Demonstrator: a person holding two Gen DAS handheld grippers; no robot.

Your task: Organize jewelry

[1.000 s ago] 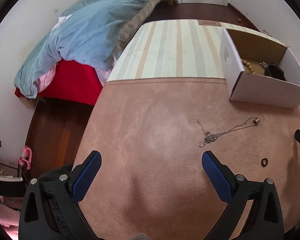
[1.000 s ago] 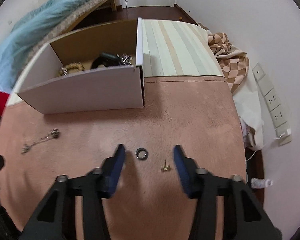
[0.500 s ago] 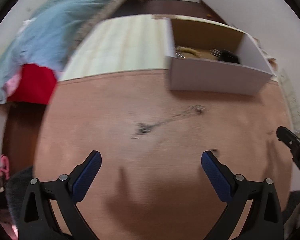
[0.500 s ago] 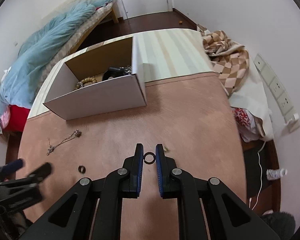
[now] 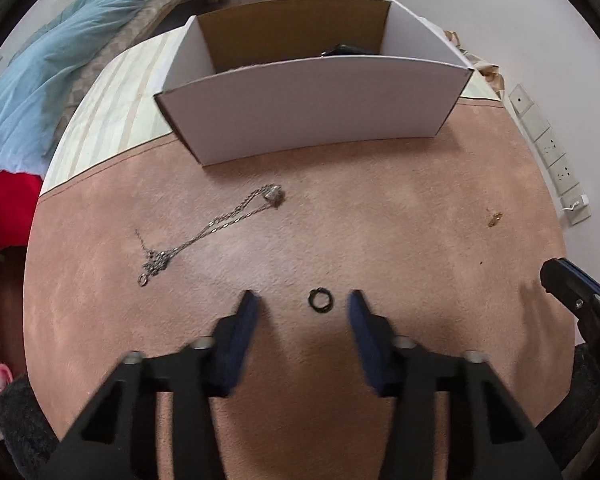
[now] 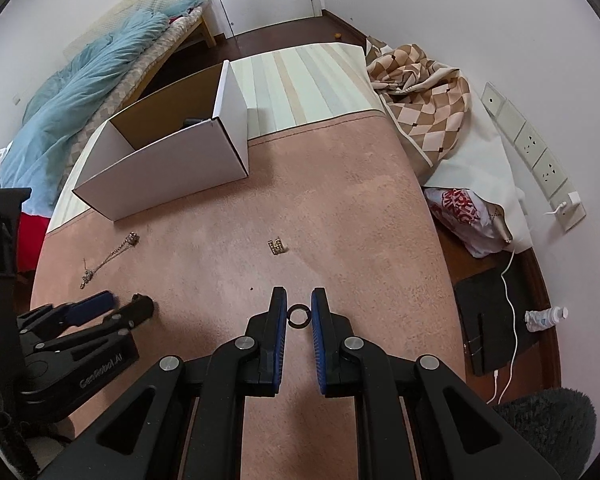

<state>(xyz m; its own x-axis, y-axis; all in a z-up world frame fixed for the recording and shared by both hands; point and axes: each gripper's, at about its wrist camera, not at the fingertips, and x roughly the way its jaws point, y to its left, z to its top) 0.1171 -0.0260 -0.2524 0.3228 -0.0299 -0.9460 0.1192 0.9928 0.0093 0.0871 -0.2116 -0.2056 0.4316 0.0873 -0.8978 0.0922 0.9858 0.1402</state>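
At lower centre of the right wrist view, the right hand-held gripper (image 6: 299,305) is pinching a black ring (image 6: 299,315). In the left wrist view, the left hand-held gripper (image 5: 302,305) is spreading wide around a second black ring (image 5: 320,300) lying on the pink surface (image 5: 380,216), below the white box (image 5: 308,100).

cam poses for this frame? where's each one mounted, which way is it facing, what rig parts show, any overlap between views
Left wrist: on the left gripper, low over the pink mat, facing the white box; its two open blue-padded fingers straddle a black ring; the right gripper's tip shows at the right edge.
Right wrist: on the right gripper, higher up, facing the box from its right; its fingers are shut on a black ring; the left gripper shows lower left.
Shared: box, mat, silver necklace, gold earring.
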